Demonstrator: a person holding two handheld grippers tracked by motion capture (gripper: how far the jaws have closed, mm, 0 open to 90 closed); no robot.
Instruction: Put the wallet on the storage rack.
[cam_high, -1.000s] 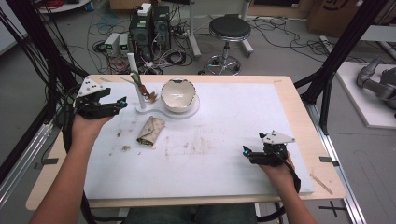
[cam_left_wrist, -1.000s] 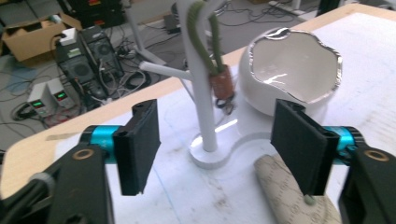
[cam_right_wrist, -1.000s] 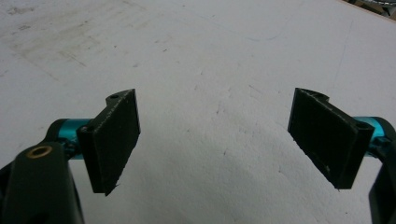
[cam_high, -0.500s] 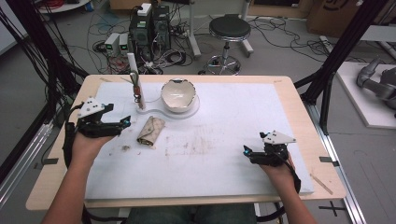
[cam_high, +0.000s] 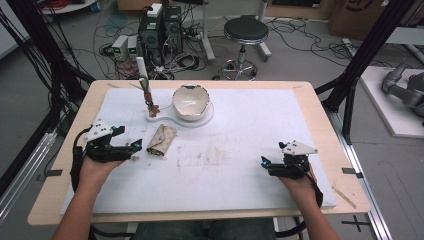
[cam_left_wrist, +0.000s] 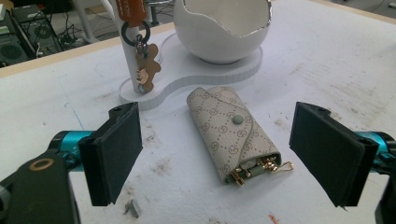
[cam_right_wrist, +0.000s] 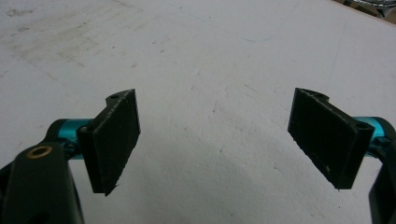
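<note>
A beige patterned key pouch (cam_high: 161, 140) (cam_left_wrist: 233, 132) lies flat on the white mat, gold key clips poking out of its near end. My left gripper (cam_high: 131, 148) (cam_left_wrist: 219, 156) is open just left of the pouch, its jaws wide apart and the pouch ahead between them, untouched. Behind it stands a white holder base (cam_high: 172, 119) (cam_left_wrist: 196, 74) with a post (cam_high: 144, 85) carrying a brown keyring charm (cam_left_wrist: 147, 70), and a white egg-shaped bowl (cam_high: 190, 101) (cam_left_wrist: 224, 28). My right gripper (cam_high: 265, 163) (cam_right_wrist: 215, 140) rests open on the mat at the right, nothing between its jaws.
The white mat (cam_high: 260, 120) covers a wooden table (cam_high: 320, 105) and has brown smudges near its middle. A small grey crumb (cam_left_wrist: 133, 208) lies by the left jaw. Beyond the table stand a stool (cam_high: 245, 30) and computer boxes with cables (cam_high: 160, 25).
My left gripper has moved toward the person and rightward, from beside the post down to the pouch's left side. The right gripper has stayed put.
</note>
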